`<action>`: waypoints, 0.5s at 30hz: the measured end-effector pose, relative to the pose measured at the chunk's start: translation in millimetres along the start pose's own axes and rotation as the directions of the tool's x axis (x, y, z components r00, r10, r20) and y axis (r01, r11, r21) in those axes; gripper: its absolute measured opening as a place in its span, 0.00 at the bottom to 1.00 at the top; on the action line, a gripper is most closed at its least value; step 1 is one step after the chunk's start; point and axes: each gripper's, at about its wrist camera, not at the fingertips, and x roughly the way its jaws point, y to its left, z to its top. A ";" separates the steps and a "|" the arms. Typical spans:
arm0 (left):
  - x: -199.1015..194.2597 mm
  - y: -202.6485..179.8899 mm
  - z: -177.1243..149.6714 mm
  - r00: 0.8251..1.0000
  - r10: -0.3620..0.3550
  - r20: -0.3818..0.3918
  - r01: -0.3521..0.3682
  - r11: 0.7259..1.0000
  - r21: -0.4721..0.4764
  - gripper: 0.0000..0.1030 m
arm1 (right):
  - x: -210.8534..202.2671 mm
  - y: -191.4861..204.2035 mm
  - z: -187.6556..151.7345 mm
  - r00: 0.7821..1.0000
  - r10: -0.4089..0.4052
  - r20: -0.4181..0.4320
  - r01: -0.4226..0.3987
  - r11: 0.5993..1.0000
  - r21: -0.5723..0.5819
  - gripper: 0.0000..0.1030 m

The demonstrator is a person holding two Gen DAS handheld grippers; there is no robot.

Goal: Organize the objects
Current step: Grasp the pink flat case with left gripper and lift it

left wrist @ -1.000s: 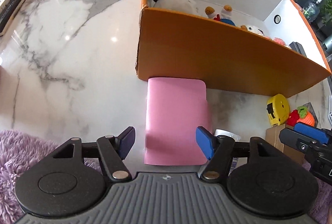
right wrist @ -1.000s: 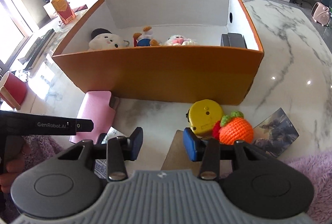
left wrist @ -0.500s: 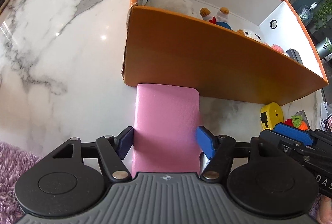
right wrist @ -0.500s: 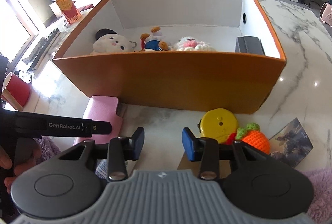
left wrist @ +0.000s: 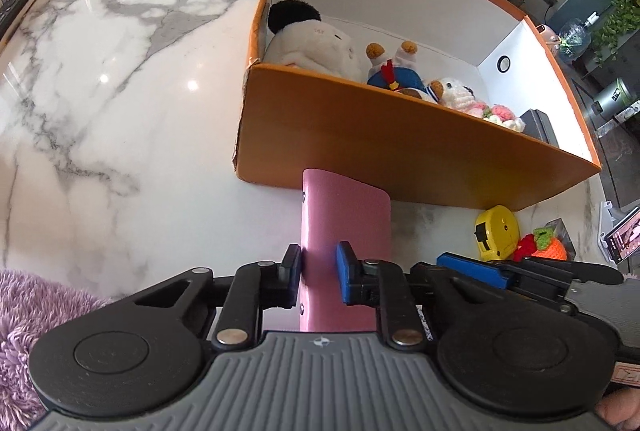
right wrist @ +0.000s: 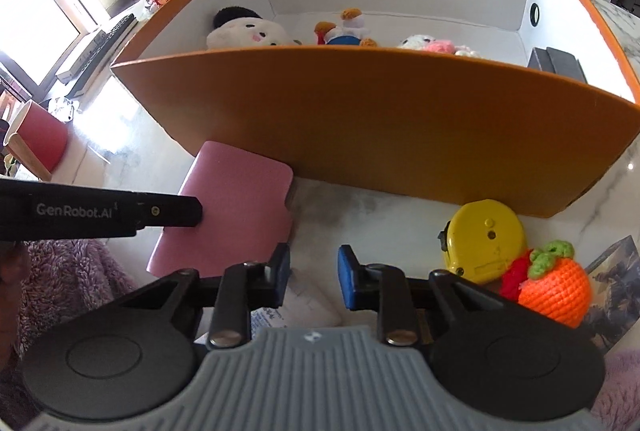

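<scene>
Now the pink notebook (left wrist: 344,231) sits pinched between the 2 fingers of the left gripper (left wrist: 318,273), tilted up on its edge with its far end near the front wall of the orange box (left wrist: 400,151); 0.5 s ago it lay flat on the marble table (left wrist: 120,111) with the jaws spread wide on either side of it. Those jaws have closed to a narrow gap, both blue pads pressing the notebook's faces. From the right wrist view the notebook (right wrist: 236,207) shows as a pink slab beside the box's left front corner, with the left gripper's black finger (right wrist: 120,213) laid across it. The right gripper (right wrist: 310,279) hangs above the table with its jaws partly apart and nothing between them; a white paper packet (right wrist: 308,303) lies under it. To its right, a yellow tape measure (right wrist: 484,241) lies close to the box's front wall, touching a crocheted orange fruit (right wrist: 554,289), which rests against a printed card (right wrist: 612,291). Inside the box, 3 plush toys line the near wall: a white bear with a black ear (left wrist: 312,43), a blue-dressed duck (left wrist: 394,73) and a white-and-pink doll (left wrist: 472,101), with a dark grey case (left wrist: 538,125) at the right end. Purple fluffy fabric (left wrist: 24,307) edges the lower left.
</scene>
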 end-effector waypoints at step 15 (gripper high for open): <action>-13.3 -21.9 7.0 0.993 -0.120 -0.002 0.120 0.993 -0.012 0.17 | 14.1 -3.0 -1.2 1.000 0.012 -0.009 -0.013 1.000 -0.022 0.04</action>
